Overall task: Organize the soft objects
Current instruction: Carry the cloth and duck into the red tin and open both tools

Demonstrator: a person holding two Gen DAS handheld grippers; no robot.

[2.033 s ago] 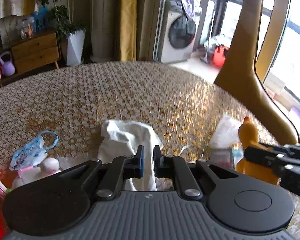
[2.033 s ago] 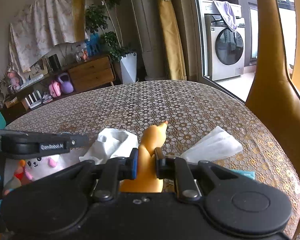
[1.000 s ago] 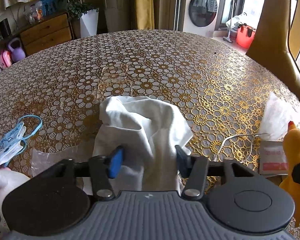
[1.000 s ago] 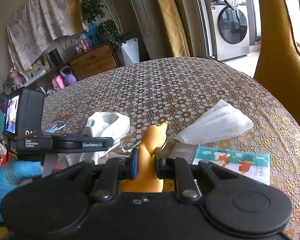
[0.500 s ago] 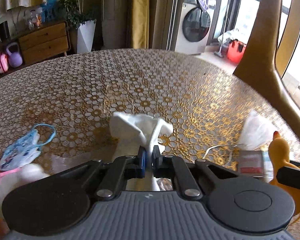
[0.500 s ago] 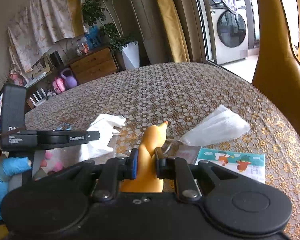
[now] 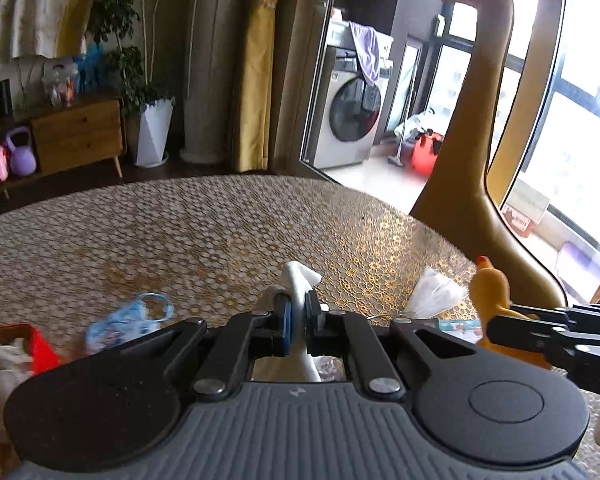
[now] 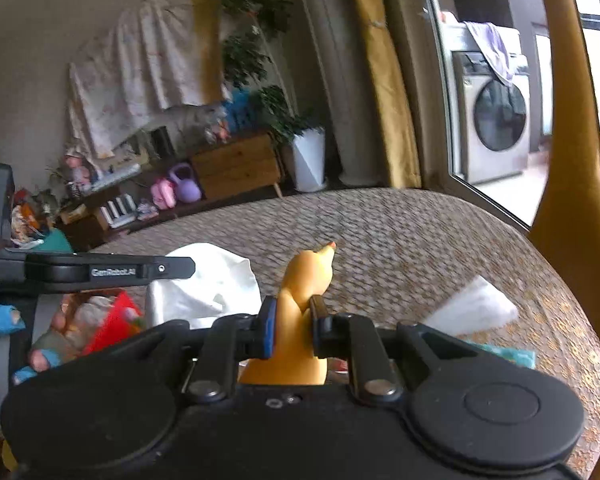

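My left gripper (image 7: 297,320) is shut on a white cloth (image 7: 298,280), pinched into a thin fold and lifted above the patterned table (image 7: 200,232). In the right wrist view the same white cloth (image 8: 208,284) hangs below the left gripper's arm (image 8: 100,270). My right gripper (image 8: 294,322) is shut on an orange rubber duck (image 8: 306,280), held upright off the table. From the left wrist view the duck (image 7: 490,292) sits at the right with the right gripper's fingers (image 7: 540,328) around it. A red box (image 8: 108,320) with soft items stands at lower left.
A blue child's face mask (image 7: 128,320) and a white tissue (image 7: 432,292) lie on the table, with a flat printed packet (image 8: 512,354) near the tissue. A tall tan giraffe figure (image 7: 472,140) stands past the right edge. A blue-gloved hand (image 8: 0,322) holds the left gripper.
My left gripper closed on the white cloth and lifted it off the table. My right gripper rose with the duck. The red box has come into view at the left.
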